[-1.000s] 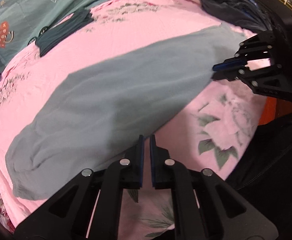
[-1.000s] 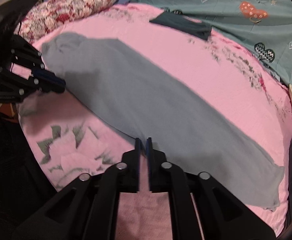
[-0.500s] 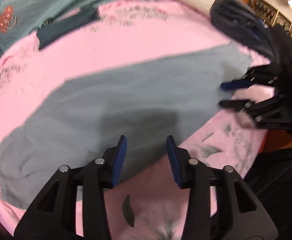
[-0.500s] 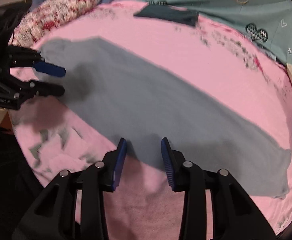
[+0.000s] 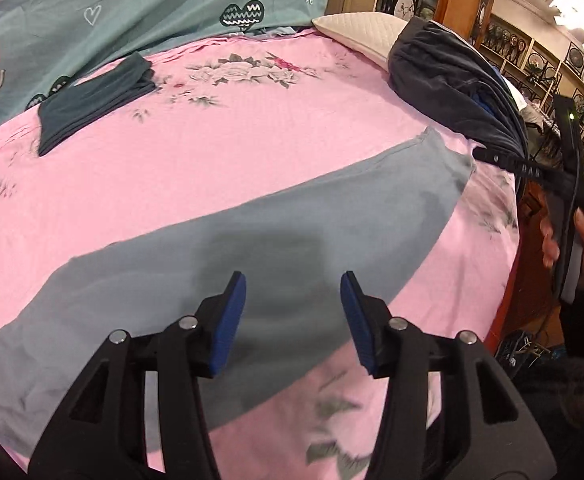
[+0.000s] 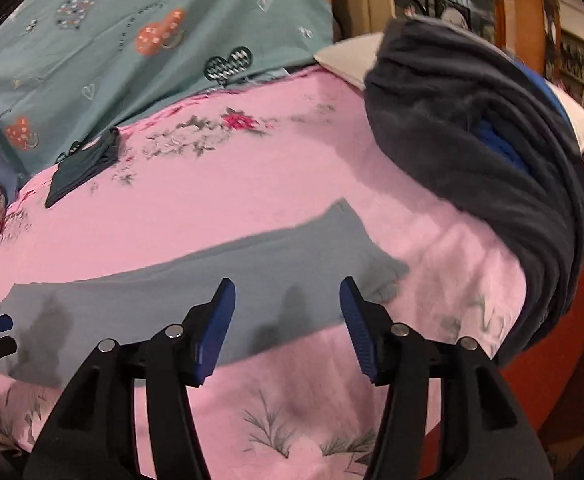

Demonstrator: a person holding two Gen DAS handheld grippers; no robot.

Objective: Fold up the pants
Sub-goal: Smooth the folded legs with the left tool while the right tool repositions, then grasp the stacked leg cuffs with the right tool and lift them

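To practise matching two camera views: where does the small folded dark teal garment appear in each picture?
Left wrist: folded dark teal garment, upper left, on the pink sheet.
Right wrist: folded dark teal garment, left of centre, far side.
Shared landmark: black heart print on the teal cover.

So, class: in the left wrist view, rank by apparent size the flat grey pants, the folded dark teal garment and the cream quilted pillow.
1. Flat grey pants, largest, though nearest the camera.
2. Folded dark teal garment.
3. Cream quilted pillow, partly hidden, so its rank is unsure.

No legible text, label, brand or number was found; small writing printed on the teal quilt [image 6: 144, 40] was too blurred to be read.
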